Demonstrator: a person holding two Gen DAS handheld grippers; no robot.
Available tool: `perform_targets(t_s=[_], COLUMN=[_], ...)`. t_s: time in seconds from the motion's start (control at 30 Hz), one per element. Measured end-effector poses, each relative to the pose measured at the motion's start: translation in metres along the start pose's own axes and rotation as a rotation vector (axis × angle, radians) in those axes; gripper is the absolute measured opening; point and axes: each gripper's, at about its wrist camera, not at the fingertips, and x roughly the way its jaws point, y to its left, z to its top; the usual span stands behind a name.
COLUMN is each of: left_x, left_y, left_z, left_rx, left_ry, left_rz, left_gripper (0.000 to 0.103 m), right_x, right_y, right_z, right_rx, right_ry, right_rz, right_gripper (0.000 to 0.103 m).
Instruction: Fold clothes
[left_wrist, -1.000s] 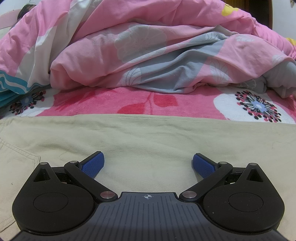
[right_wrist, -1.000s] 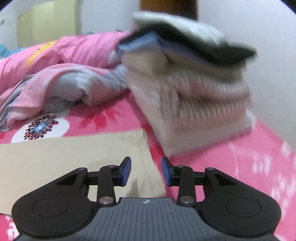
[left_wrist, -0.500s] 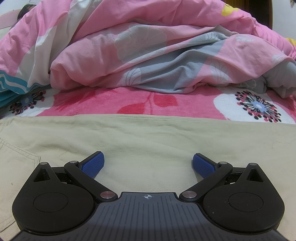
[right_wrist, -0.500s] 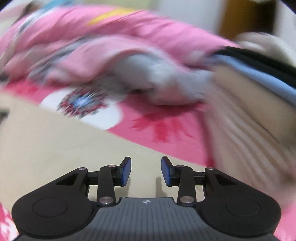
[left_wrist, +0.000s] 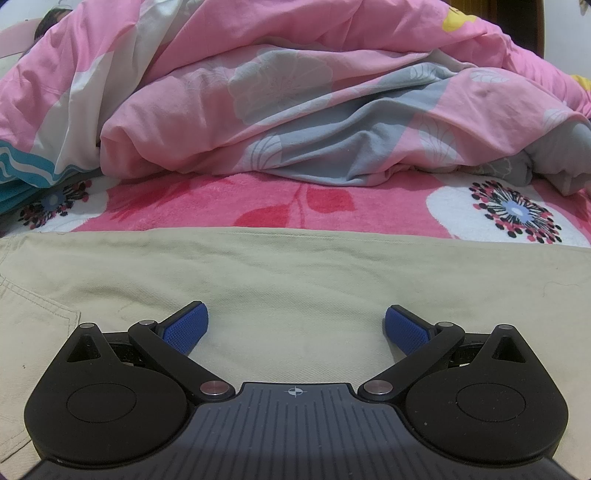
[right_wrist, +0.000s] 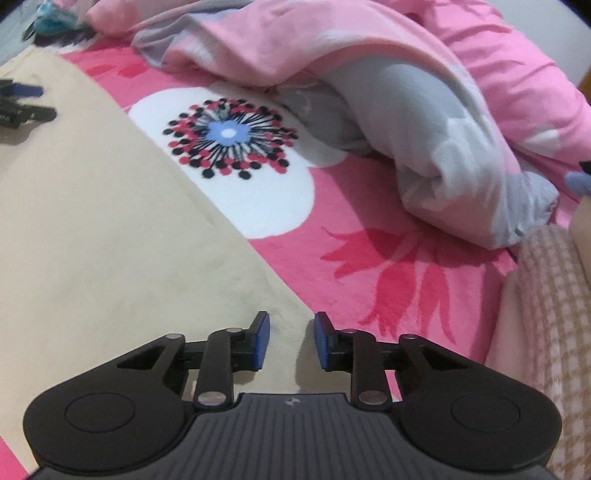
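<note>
Beige trousers (left_wrist: 295, 280) lie spread flat across a bed's pink floral blanket (left_wrist: 207, 206), in front of a rumpled pink-and-grey duvet (left_wrist: 295, 110). Left tongs (left_wrist: 295, 328) hang low over the cloth with blue pads spread wide, holding nothing. Right tongs (right_wrist: 291, 339) sit at the trousers' edge (right_wrist: 236, 236), their jaws just closing to a narrow gap, with nothing between them. A checked, folded garment (right_wrist: 554, 314) lies at the right.
</note>
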Motion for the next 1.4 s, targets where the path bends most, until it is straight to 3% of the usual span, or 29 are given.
perform_targets(t_s=[0.17, 0.27, 0.5, 0.7, 0.87, 0.93, 1.0, 1.23, 1.4], left_x=[0.0, 0.0, -0.001, -0.005, -0.003, -0.003, -0.002, -0.002, -0.001], left_y=[0.0, 0.0, 0.003, 0.006, 0.005, 0.004, 0.004, 0.003, 0.003], left_z=[0.0, 0.0, 0.001, 0.004, 0.004, 0.004, 0.003, 0.003, 0.003], left_rx=[0.0, 0.001, -0.013, -0.035, -0.029, -0.026, -0.024, -0.018, -0.015], left_ry=[0.0, 0.0, -0.001, -0.007, 0.001, 0.004, 0.005, 0.006, 0.008], left_rz=[0.0, 0.0, -0.005, -0.003, 0.002, 0.004, 0.005, 0.007, 0.009], left_gripper=[0.103, 0.103, 0.103, 0.103, 0.103, 0.103, 0.103, 0.103, 0.103], right_x=[0.004, 0.004, -0.007, -0.014, -0.022, -0.022, -0.018, 0.014, 0.032], right_y=[0.005, 0.01, 0.039, 0.037, 0.038, 0.042, 0.047, 0.053, 0.044], right_z=[0.003, 0.002, 0.008, 0.017, 0.031, 0.04, 0.051, 0.079, 0.084], right_rx=[0.008, 0.033, -0.09, -0.103, -0.033, -0.014, -0.008, -0.025, 0.043], right_ry=[0.024, 0.021, -0.003, -0.019, -0.066, -0.095, -0.115, -0.074, -0.048], right_rz=[0.01, -0.001, -0.157, -0.251, -0.071, 0.025, 0.097, 0.219, 0.31], right_gripper=[0.012, 0.0, 0.0, 0.0, 0.003, 0.012, 0.03, 0.031, 0.031])
